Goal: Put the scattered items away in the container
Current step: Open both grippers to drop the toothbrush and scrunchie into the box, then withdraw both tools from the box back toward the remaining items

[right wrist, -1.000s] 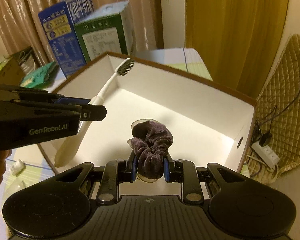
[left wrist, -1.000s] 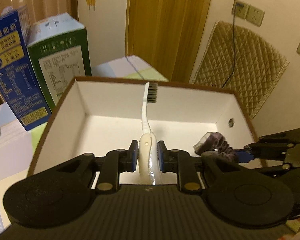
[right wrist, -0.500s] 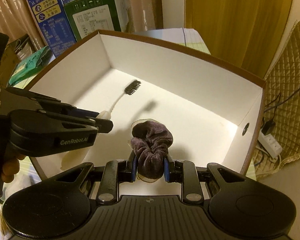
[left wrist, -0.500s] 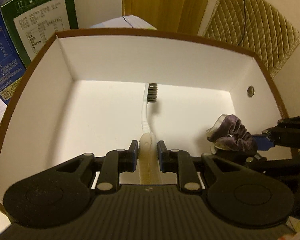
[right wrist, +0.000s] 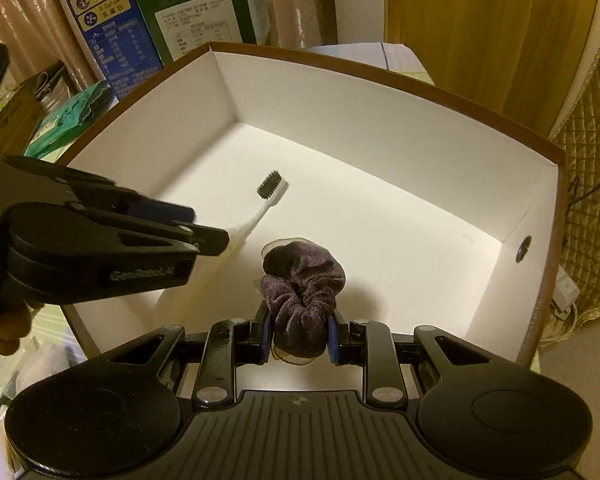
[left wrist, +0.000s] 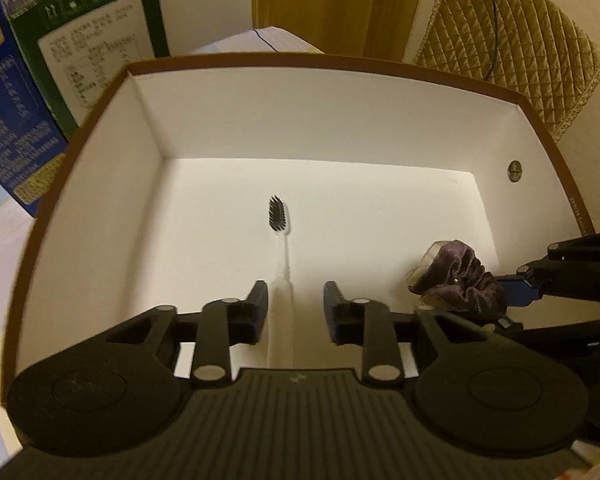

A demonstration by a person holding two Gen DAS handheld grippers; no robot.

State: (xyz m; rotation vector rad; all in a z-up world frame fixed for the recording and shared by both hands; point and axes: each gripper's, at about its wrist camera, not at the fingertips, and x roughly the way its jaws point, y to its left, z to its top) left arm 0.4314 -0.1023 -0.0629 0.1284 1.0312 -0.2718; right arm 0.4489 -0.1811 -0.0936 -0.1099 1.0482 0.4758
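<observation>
A white toothbrush (left wrist: 281, 280) with dark bristles lies in the brown-rimmed white box (left wrist: 340, 116), bristles toward the far wall. My left gripper (left wrist: 295, 304) is open above its handle, jaws apart on either side and not touching it. In the right wrist view the toothbrush (right wrist: 260, 210) shows beside the left gripper (right wrist: 204, 236). My right gripper (right wrist: 298, 340) is shut on a dark purple velvet scrunchie (right wrist: 302, 284) and holds it over the box (right wrist: 420, 120) near its right side. The scrunchie also shows in the left wrist view (left wrist: 456, 280).
A green carton (right wrist: 204, 12) and a blue carton (right wrist: 108, 36) stand behind the box's left corner. Green packets (right wrist: 72, 116) lie left of the box. A quilted cover (left wrist: 512, 40), a curtain and a power strip (right wrist: 566, 288) are to the right.
My left gripper has opened and let the toothbrush go; it has dropped onto the box floor. Both grippers have moved lower into the box. The right gripper still holds the scrunchie.
</observation>
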